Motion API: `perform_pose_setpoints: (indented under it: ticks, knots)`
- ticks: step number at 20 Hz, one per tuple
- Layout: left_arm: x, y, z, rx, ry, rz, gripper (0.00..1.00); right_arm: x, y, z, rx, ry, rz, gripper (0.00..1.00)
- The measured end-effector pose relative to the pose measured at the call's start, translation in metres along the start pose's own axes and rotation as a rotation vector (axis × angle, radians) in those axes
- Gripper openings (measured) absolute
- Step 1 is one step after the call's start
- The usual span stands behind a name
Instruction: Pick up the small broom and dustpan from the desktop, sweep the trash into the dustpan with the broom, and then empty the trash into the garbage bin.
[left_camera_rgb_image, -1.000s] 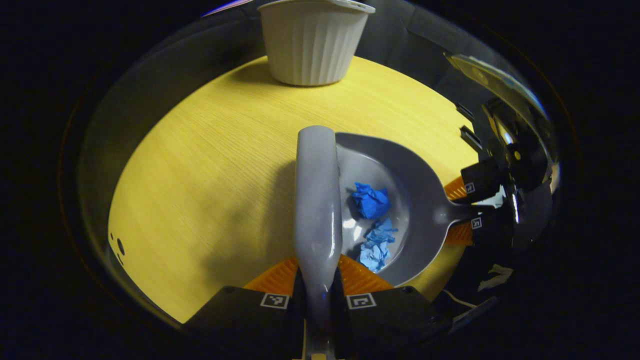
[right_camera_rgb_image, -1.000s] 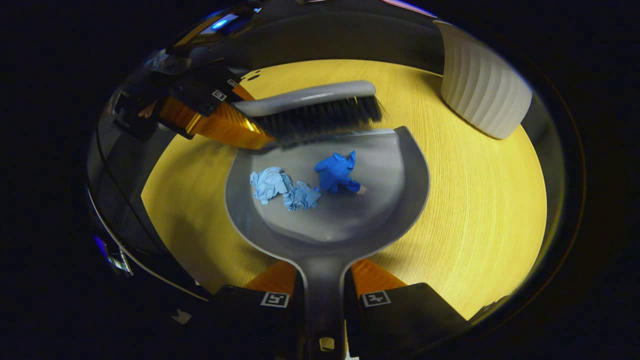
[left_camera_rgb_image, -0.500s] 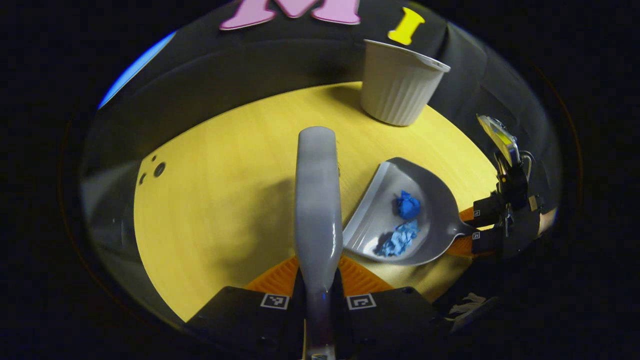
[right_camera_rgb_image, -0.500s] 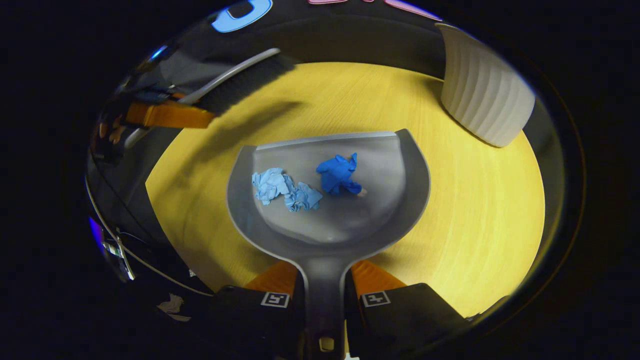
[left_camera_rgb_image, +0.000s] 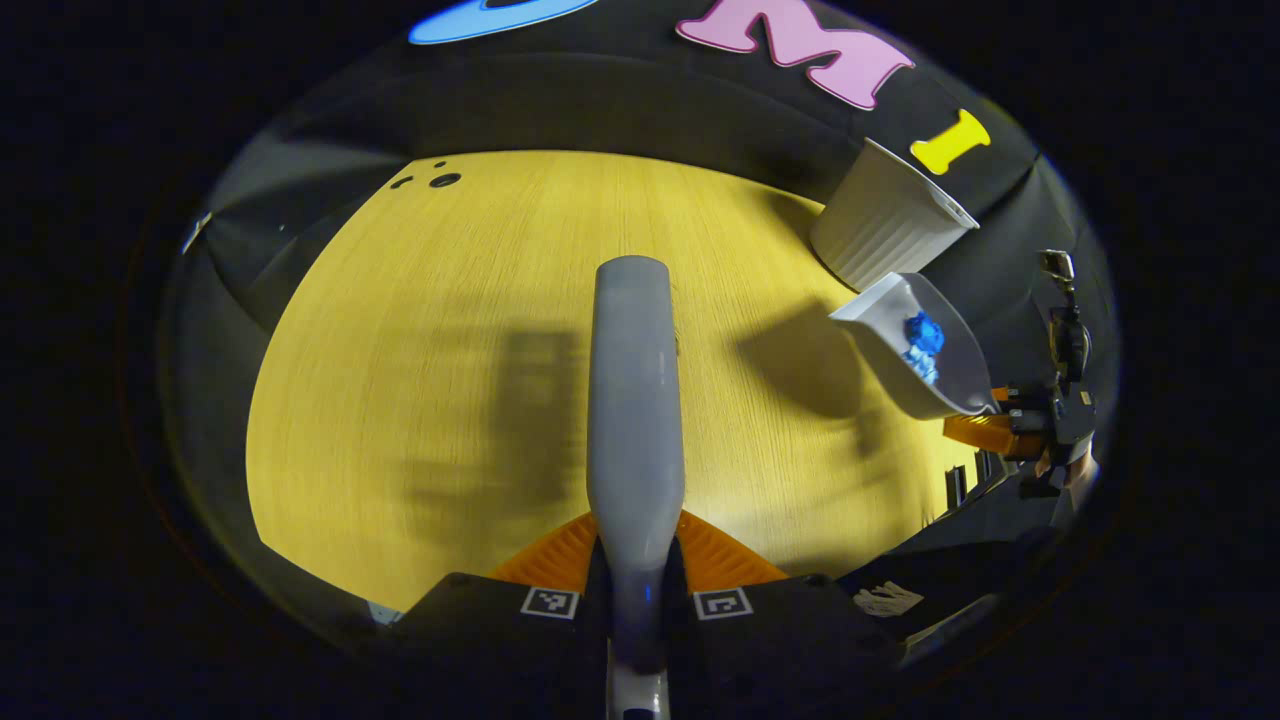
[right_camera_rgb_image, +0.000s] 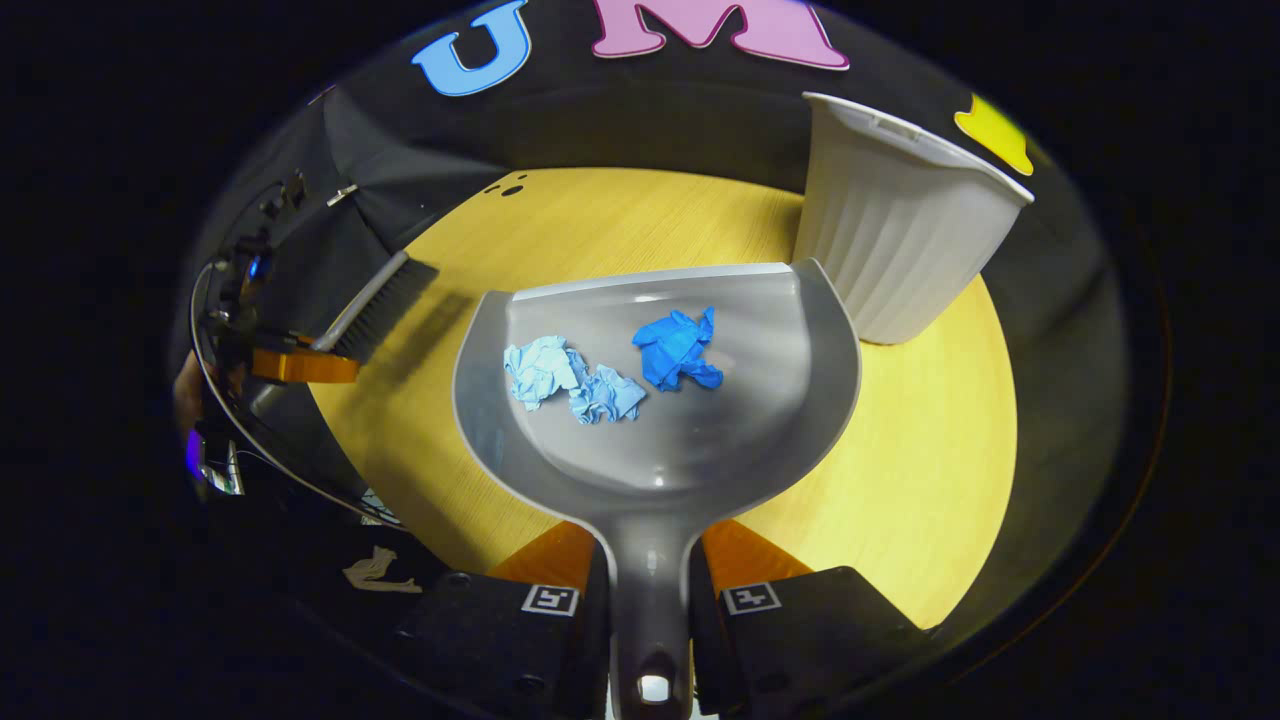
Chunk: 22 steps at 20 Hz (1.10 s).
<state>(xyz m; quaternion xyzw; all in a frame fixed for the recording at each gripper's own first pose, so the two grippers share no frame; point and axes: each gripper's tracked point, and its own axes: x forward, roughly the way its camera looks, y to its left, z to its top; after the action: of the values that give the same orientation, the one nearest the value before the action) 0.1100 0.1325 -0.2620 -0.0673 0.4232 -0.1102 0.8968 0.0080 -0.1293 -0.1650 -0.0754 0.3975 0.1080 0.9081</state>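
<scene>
My right gripper (right_camera_rgb_image: 646, 580) is shut on the handle of the grey dustpan (right_camera_rgb_image: 770, 440), which hangs lifted above the yellow table. Inside the pan lie a dark blue paper wad (right_camera_rgb_image: 676, 349) and pale blue paper wads (right_camera_rgb_image: 570, 378). The white ribbed garbage bin (right_camera_rgb_image: 895, 240) stands just beyond the pan's right front corner. My left gripper (left_camera_rgb_image: 636, 575) is shut on the grey broom (left_camera_rgb_image: 632, 400), held over the table. In the left gripper view the raised dustpan (left_camera_rgb_image: 915, 350) hangs at the right beside the bin (left_camera_rgb_image: 885, 232). In the right gripper view the broom's bristles (right_camera_rgb_image: 375, 308) show at the far left.
The yellow wooden table (left_camera_rgb_image: 420, 330) is round-edged, with small dark holes (left_camera_rgb_image: 432, 181) near its far rim. A black cloth wall surrounds it. A hand (left_camera_rgb_image: 1075, 470) holds the right gripper at the table's right edge.
The dustpan with its paper wads rose off the table and went toward the bin. The broom swung left, away from the pan.
</scene>
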Motion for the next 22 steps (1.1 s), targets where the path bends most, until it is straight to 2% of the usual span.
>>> perform_pose_setpoints:
  ticks: [4,7,10,14,20,21,22]
  knots:
    - [0.010,0.050,0.000,-0.001,-0.005,-0.010,0.28,-0.050,-0.013,0.022,0.010,-0.017,0.023,0.37]
    - [0.000,-0.004,0.005,0.023,-0.006,0.002,0.27,-0.089,-0.021,0.043,-0.009,-0.037,0.060,0.37]
    - [-0.003,-0.013,0.009,0.038,0.002,0.008,0.28,-0.115,-0.028,0.068,0.030,-0.071,0.074,0.37]
    - [-0.013,-0.025,0.011,0.069,-0.001,0.029,0.27,-0.121,-0.073,0.098,0.073,-0.126,-0.033,0.37]
    - [-0.016,-0.037,0.008,0.090,0.001,0.018,0.27,-0.121,-0.140,0.164,0.146,-0.202,-0.090,0.37]
    - [-0.016,-0.040,0.006,0.094,0.003,0.019,0.31,-0.116,-0.154,0.176,0.162,-0.219,-0.106,0.37]
    - [-0.016,-0.041,0.006,0.094,0.004,0.022,0.27,-0.108,-0.166,0.185,0.160,-0.232,-0.137,0.37]
